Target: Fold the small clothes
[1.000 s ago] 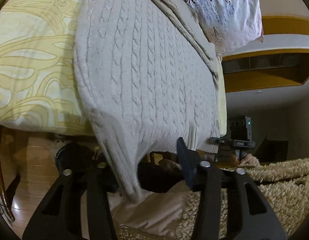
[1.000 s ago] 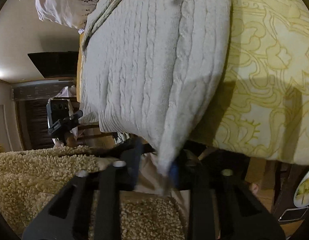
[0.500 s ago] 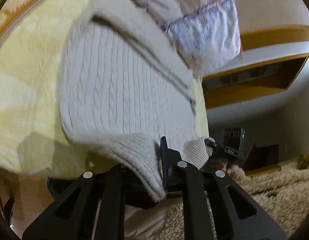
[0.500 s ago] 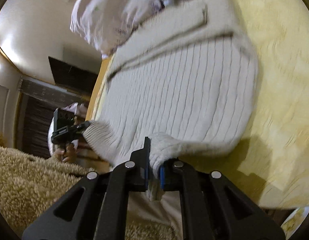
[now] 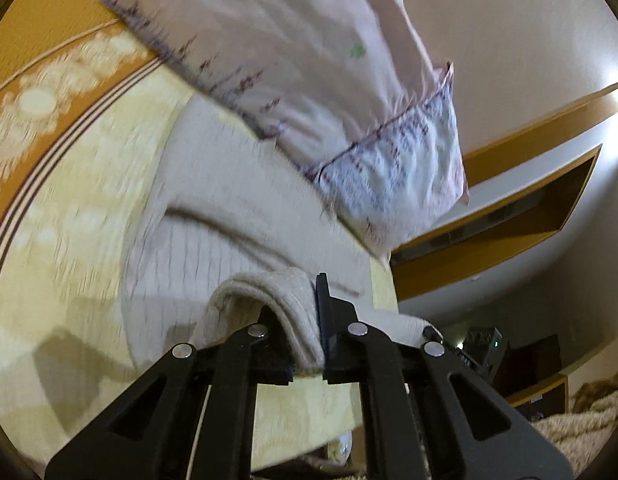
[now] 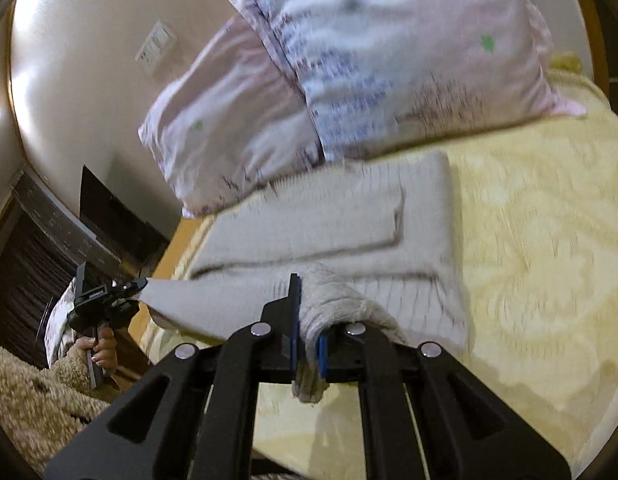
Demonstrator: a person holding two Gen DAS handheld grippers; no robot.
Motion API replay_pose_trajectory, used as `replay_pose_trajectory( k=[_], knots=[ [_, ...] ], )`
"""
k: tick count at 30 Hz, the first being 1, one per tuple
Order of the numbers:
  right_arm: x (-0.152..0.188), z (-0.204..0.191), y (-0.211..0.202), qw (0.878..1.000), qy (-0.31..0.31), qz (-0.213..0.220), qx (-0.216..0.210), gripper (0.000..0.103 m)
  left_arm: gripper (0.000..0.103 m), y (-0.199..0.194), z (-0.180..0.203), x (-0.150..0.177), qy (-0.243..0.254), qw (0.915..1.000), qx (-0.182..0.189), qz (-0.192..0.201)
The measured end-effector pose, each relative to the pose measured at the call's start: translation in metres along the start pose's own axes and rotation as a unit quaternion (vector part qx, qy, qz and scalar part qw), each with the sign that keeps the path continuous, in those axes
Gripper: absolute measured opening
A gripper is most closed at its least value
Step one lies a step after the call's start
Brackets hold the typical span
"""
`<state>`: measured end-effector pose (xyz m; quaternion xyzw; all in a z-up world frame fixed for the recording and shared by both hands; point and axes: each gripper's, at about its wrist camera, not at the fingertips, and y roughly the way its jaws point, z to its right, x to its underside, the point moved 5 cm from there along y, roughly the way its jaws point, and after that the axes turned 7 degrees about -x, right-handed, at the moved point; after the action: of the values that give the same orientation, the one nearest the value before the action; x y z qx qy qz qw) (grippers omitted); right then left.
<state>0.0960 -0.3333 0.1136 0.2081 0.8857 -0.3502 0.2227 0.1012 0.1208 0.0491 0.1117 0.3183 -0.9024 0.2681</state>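
Note:
A cream cable-knit sweater [image 5: 213, 236] lies on the yellow patterned bedspread [image 5: 49, 240], its sleeves folded across the body. My left gripper [image 5: 305, 344] is shut on one bottom corner of the hem and holds it up over the sweater. My right gripper [image 6: 307, 344] is shut on the other hem corner of the sweater [image 6: 329, 216]. The hem stretches between both grippers, doubled over the body. The left gripper also shows in the right wrist view [image 6: 139, 286], held by a hand.
A pale pink floral pillow [image 5: 309, 80] lies just beyond the sweater's top edge; it also shows in the right wrist view [image 6: 389, 60]. An orange bed border [image 5: 37, 64] runs at the left. A fluffy beige sleeve [image 6: 25, 392] is at lower left.
Both grippers have lifted the sweater's hem from hanging off the bed edge and carried it up and forward over the body, toward the pillow. The view is blurred by motion.

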Motion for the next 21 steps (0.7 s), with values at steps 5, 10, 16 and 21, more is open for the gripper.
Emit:
replay_pose_trajectory(
  k=[5,10,16,21],
  knots=[
    [-0.018,0.001,0.007,1.000,0.003,0.028,-0.010,0.006,0.008,0.008,0.000,-0.027,0.004,0.9999,0.001,0.016],
    [-0.033,0.004,0.015,0.999,0.002,0.045,-0.013,0.006,0.008,0.022,-0.005,-0.049,0.009,0.9997,-0.008,0.020],
    [-0.050,0.014,0.037,0.999,0.005,0.051,-0.009,0.006,0.005,0.044,-0.011,-0.074,0.026,0.9990,-0.031,0.016],
    [-0.055,0.043,0.069,0.999,0.041,0.031,0.018,0.006,0.005,0.075,-0.037,-0.088,0.026,0.9953,-0.091,-0.019]
  ],
)
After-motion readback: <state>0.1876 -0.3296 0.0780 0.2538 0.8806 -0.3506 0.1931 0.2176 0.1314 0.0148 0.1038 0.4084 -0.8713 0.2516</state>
